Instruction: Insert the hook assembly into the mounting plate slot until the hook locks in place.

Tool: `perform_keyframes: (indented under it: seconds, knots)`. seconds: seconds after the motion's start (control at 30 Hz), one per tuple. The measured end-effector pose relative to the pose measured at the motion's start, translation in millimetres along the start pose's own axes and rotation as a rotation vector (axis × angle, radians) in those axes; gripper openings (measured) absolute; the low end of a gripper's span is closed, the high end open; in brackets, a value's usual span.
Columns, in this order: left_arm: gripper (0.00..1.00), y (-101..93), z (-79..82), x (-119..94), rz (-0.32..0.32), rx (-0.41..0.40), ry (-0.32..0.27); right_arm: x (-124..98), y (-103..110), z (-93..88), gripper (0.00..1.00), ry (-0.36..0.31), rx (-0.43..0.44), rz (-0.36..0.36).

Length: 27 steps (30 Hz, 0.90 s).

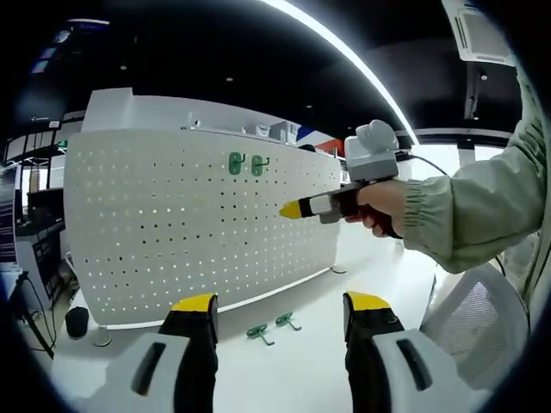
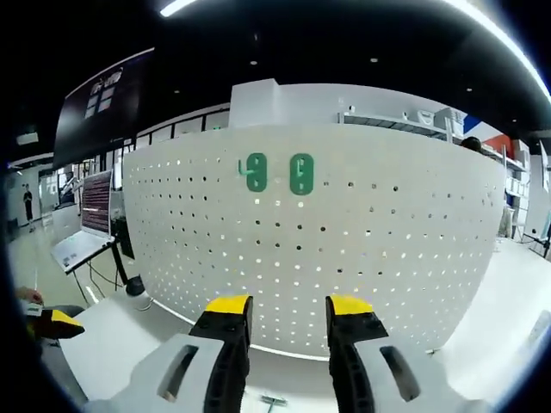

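Loose hook below right hand-held gripper: mostly hidden between jaws. Left hand-held gripper cut off at edge.

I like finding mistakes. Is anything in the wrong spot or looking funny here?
Nothing looks broken. Two green hooks lie loose on the table instead of hanging on the pegboard, where two others already sit.

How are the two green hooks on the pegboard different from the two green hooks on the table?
The hooks on the pegboard are mounted side by side near the top of the upright white pegboard; the hooks on the table lie loose on the white table before the board's foot. The mounted pair sits upright with plates flat against the board; the loose pair lies tilted on its side. Both pairs are green and look like the same type.
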State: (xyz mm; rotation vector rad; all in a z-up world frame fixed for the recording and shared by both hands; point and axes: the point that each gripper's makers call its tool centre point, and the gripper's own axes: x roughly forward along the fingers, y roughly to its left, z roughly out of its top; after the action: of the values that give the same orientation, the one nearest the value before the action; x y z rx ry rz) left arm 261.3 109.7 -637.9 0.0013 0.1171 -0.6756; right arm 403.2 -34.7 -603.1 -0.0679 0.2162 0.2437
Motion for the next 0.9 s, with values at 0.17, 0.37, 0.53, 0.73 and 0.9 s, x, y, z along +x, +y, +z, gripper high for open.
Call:
perform_keyframes:
  seconds: [0.17, 0.37, 0.53, 0.73, 0.9]
  knots:
    - [0.60, -1.9, -1.2, 0.2, -0.008, 0.005, 0.007, -8.9, 1.1, -12.3, 0.35, 0.020, 0.004, 0.010]
    - [0.60, -3.2, -2.3, 1.0, -0.015, 0.006, 0.012, -19.1, 0.3, -28.3, 0.36, 0.042, 0.015, 0.014]
    - [0.60, -4.8, -3.2, 2.0, -0.022, 0.009, 0.017, -29.6, 3.2, -45.4, 0.39, 0.075, 0.034, 0.032]
    - [0.60, -6.7, -4.8, 3.2, -0.030, 0.017, 0.026, -45.6, 5.6, -61.7, 0.41, 0.109, 0.048, 0.053]
    - [0.60, -8.3, -6.0, 3.6, -0.034, 0.025, 0.033, -59.7, 3.7, -75.2, 0.41, 0.122, 0.053, 0.055]
